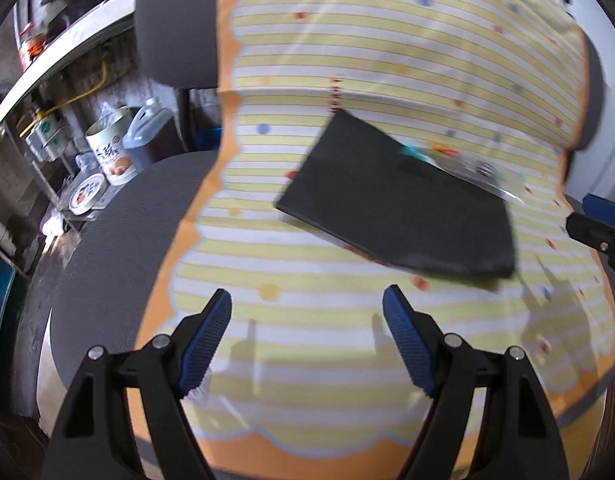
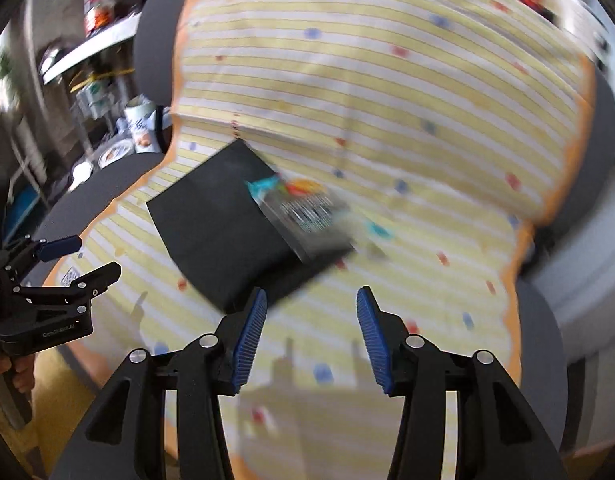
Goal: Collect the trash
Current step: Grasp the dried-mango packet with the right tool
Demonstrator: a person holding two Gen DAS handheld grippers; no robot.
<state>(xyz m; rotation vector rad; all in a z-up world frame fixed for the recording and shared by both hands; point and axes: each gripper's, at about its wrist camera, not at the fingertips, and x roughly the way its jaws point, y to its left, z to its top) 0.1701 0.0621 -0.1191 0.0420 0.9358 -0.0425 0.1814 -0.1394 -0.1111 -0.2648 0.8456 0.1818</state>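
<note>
Nearest the left wrist camera, the left gripper (image 1: 307,308) holds its two blue ribbed fingers (image 1: 205,344) spread wide over a yellow-and-white striped cloth with an orange scalloped border (image 1: 347,40), with nothing between them. From the right wrist view, the right gripper (image 2: 310,312) is likewise spread and empty, its left pad close to the near edge of a flat black rectangular board (image 2: 219,236) that lies tilted on the cloth. Resting on the board's far right part, and overhanging its edge, is a clear plastic snack wrapper with teal, red and orange print (image 2: 307,208), blurred in both views. The cloth drapes over a dark grey mesh chair seat and backrest (image 1: 107,240). Further left, beyond the chair, stand a white printed tin canister (image 1: 109,148) and a pale blue plastic jug (image 1: 145,128) among clutter under a white shelf edge (image 1: 67,36).
</note>
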